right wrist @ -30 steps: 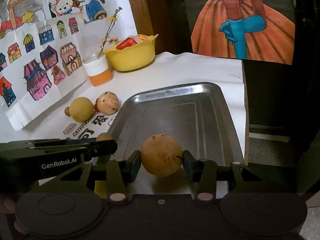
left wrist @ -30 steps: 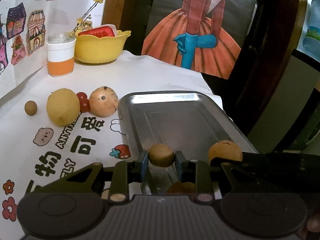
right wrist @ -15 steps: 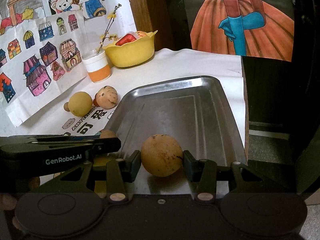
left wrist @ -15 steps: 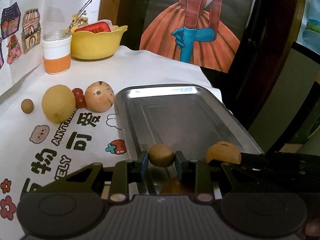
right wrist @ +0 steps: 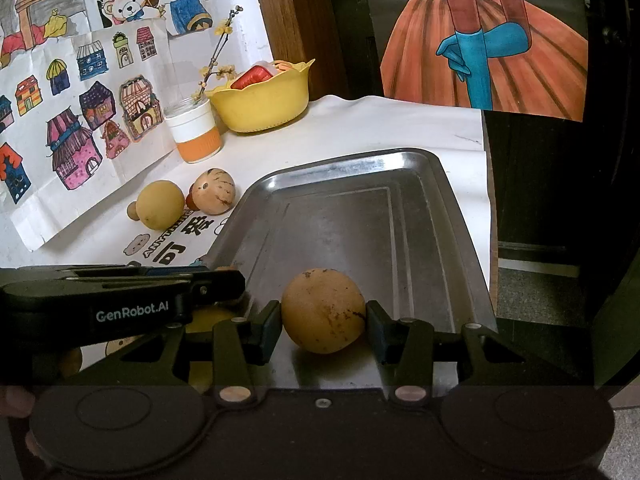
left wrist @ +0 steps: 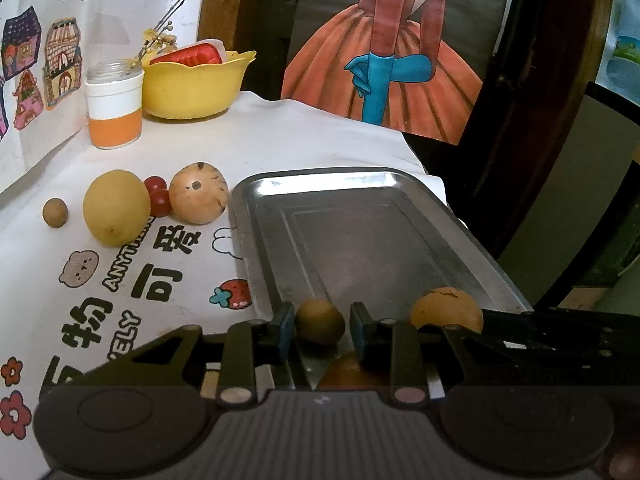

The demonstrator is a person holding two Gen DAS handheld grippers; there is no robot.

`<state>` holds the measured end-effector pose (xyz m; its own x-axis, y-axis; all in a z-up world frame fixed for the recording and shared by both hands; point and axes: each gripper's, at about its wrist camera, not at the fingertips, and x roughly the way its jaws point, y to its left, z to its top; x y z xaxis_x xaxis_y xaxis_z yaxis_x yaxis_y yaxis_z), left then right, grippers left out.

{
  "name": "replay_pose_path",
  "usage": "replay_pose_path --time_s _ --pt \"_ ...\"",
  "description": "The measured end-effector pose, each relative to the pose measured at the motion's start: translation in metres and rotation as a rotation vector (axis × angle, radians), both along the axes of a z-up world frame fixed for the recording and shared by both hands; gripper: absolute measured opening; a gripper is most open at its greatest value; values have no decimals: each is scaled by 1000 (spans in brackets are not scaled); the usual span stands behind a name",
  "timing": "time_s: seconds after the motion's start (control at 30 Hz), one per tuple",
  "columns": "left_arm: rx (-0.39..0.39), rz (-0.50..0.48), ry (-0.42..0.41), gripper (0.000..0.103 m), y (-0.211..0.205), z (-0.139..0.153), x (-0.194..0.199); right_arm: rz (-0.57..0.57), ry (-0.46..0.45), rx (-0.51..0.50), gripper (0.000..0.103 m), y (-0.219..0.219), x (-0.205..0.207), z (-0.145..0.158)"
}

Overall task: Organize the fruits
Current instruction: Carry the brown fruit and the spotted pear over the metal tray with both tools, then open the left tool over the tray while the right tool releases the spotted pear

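Left tool [left wrist: 318, 326] narrowed around small brown fruit [left wrist: 319, 320], pads just off it – near left of metal tray [right wrist: 452, 240]; right tool [right wrist: 322, 322] holding large yellow fruit [right wrist: 323, 310] – near end of tray

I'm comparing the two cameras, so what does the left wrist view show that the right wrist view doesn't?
Only the left wrist view shows the two red cherry tomatoes clearly and the strawberry print. Only the right wrist view shows the teddy bear drawing. Both show the metal tray, yellow bowl, orange cup, and each tongs with a fruit between its fingers.
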<state>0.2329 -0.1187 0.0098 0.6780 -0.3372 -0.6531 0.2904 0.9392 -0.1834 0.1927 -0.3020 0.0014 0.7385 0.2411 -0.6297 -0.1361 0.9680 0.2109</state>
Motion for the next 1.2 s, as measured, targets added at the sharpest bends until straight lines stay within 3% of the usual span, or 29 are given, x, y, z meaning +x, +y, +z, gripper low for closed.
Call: replay_pose_path --time_s 0.37,0.53,0.87,1.2 --pt "3 7 -3 36 1 2 -1 -9 -9 -4 49 -1 -3 1" --pt "9 27 -21 55 2 8 -8 -21 -25 -10 54 -3 -9 8" --pt "-9 70 -71 80 12 28 -25 -48 -67 -30 73 -5 -31 27" --pt "-39 134 -163 100 38 66 -64 -54 -153 -38 96 1 -75 68"
